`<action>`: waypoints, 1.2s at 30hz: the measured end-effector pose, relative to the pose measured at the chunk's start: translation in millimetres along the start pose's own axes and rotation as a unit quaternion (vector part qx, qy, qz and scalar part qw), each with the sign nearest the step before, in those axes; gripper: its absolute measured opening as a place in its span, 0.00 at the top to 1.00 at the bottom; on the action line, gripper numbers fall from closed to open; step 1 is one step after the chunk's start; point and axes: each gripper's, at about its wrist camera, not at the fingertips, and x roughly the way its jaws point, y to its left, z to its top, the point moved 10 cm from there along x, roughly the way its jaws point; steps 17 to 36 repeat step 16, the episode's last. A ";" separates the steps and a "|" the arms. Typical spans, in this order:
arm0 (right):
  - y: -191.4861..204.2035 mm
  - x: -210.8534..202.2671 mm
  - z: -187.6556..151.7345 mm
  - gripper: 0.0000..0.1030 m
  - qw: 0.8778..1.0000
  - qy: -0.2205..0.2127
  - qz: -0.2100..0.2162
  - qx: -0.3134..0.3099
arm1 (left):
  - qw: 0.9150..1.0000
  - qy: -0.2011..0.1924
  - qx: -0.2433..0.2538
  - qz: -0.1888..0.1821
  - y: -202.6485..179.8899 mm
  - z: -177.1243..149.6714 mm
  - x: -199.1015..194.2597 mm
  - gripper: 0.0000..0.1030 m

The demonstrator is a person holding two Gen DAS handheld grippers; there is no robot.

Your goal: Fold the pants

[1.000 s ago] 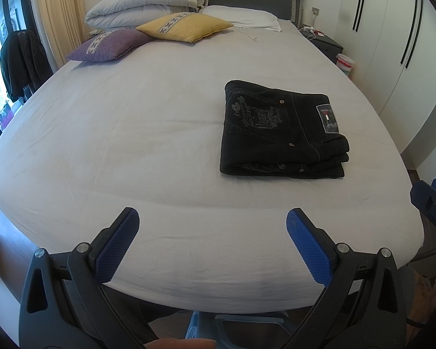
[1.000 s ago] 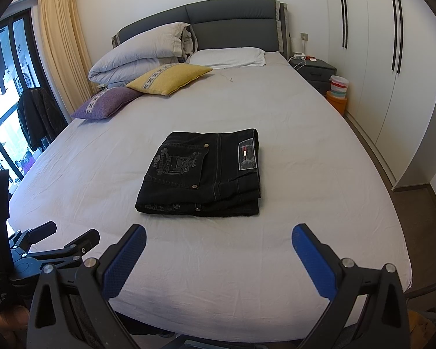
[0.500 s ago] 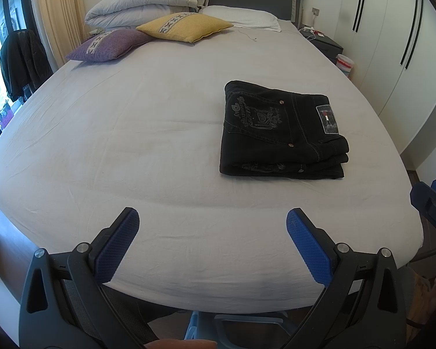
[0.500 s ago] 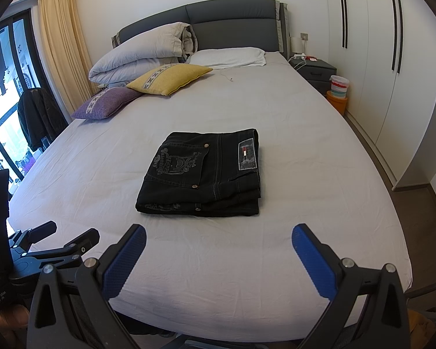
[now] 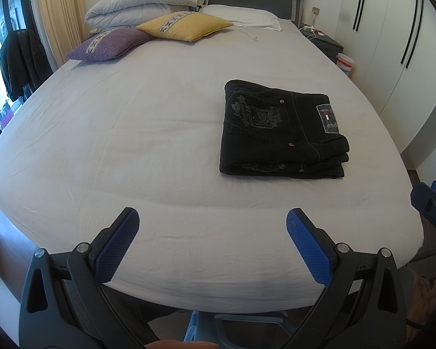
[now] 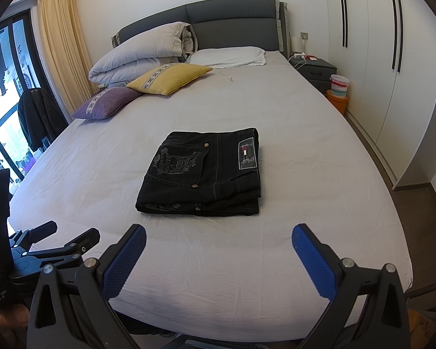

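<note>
**Pants folded on bed; both grippers held clear and empty**

The black pants are found folded into a compact, layered rectangle, laid flat on the white bed sheet toward the foot half of the bed. An embroidered back pocket and a rectangular label are presented on the top layer. The stacked folds are seen at the near edge.

The left gripper is held wide open over the foot edge of the bed, with nothing between its blue pads. The right gripper is likewise spread wide and empty, well apart from the pants.

A yellow cushion, a purple cushion and a folded duvet are noted near the headboard.
</note>
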 end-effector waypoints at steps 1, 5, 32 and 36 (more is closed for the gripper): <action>-0.4 0.1 0.5 0.00 1.000 0.000 0.000 0.000 | 1.000 0.000 0.000 0.000 -0.1 0.2 0.2 0.00; -0.2 -0.1 0.2 0.00 1.000 0.000 0.000 0.000 | 1.000 0.000 0.001 0.000 -0.4 0.5 0.5 0.00; -0.4 -0.8 -0.4 0.00 1.000 0.001 0.000 0.000 | 1.000 -0.006 0.002 -0.001 -2.1 1.0 1.5 0.00; -0.4 -0.8 -0.4 0.00 1.000 0.001 0.000 0.000 | 1.000 -0.006 0.002 -0.001 -2.1 1.0 1.5 0.00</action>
